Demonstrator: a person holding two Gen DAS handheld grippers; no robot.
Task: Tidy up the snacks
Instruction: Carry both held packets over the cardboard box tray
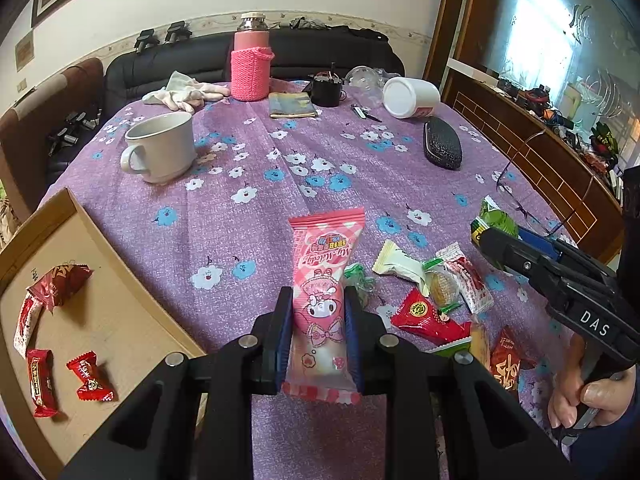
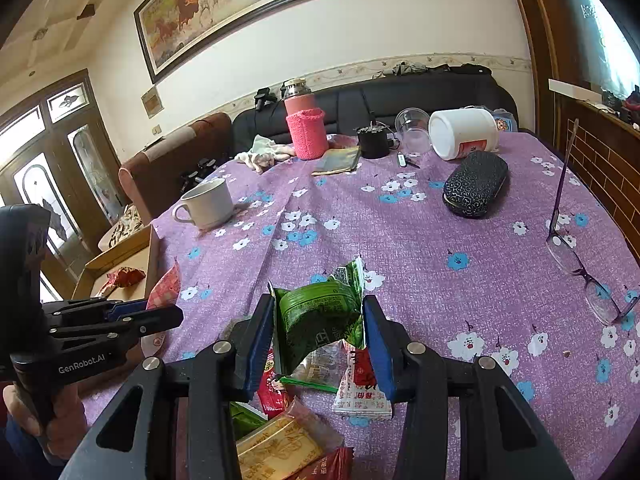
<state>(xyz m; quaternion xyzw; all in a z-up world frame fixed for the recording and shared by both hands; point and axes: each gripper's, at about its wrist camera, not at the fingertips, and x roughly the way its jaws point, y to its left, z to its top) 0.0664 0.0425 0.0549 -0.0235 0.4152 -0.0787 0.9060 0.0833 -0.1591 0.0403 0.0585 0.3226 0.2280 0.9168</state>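
Left gripper [image 1: 319, 334] angled down over the table's near edge, jaws clamped on a pink snack packet [image 1: 322, 300] that runs lengthwise between the pads, its top sticking out past the tips. Right gripper [image 2: 318, 344] also tilted down, jaws clamped on a green snack packet [image 2: 320, 316], above the loose snack pile [image 1: 444, 300]. Cardboard tray [image 1: 132, 304] at the table's left edge holds red snacks [image 1: 60, 280].

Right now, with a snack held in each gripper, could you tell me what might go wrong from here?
1. The left gripper pinches the long pink snack packet near its lower end; it may swing or slip.
2. The right gripper holds the green snack packet over the loose snack pile; a drop would scatter it.
3. The cardboard tray overhangs the table edge and could tip.
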